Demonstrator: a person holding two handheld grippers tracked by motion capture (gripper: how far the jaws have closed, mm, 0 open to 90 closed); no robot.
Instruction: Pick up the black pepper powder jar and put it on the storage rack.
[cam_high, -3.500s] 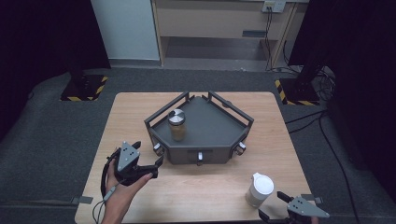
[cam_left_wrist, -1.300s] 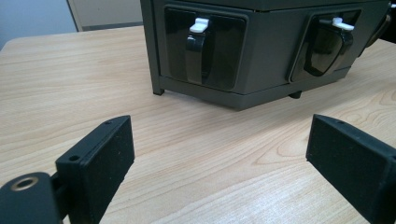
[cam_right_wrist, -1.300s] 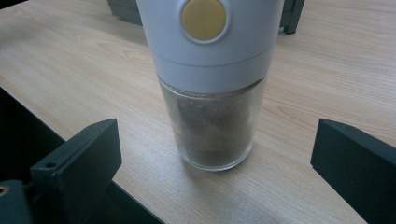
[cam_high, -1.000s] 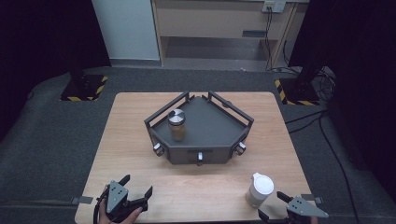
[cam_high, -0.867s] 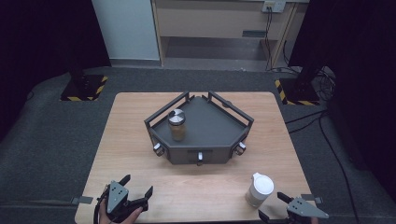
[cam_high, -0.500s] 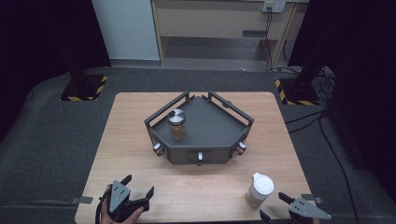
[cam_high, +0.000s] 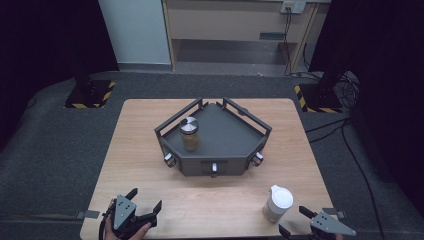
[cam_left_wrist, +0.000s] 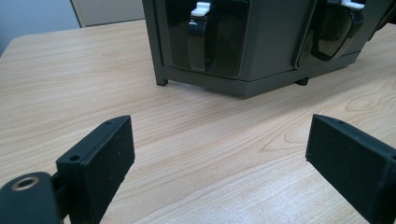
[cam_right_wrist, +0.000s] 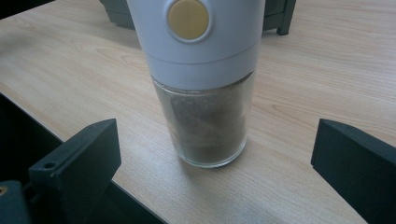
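Note:
A dark grey five-sided rack (cam_high: 235, 131) stands in the middle of the wooden table (cam_high: 145, 130). Inside it, at its left, is a jar (cam_high: 189, 134) with a metal lid and brownish contents. A glass grinder (cam_high: 278, 203) with a white top stands near the front right edge. My left gripper (cam_high: 145, 198) rests at the front left, open and empty; in the left gripper view its jaws (cam_left_wrist: 219, 154) face the rack's front (cam_left_wrist: 261, 46) from a distance. My right gripper (cam_high: 292, 220) is open at the front right. The grinder (cam_right_wrist: 205, 93) stands just ahead of its spread jaws (cam_right_wrist: 219, 144), untouched.
Clips with white tips (cam_left_wrist: 201, 28) hang on the rack's front panels. The table's front edge runs just under the right gripper. Dark floor surrounds the table, with two black stands on striped bases (cam_high: 90, 92) behind it.
Since the earliest frame the left gripper has drawn back from beside the rack to the front left edge of the table. Over the last second nothing has moved.

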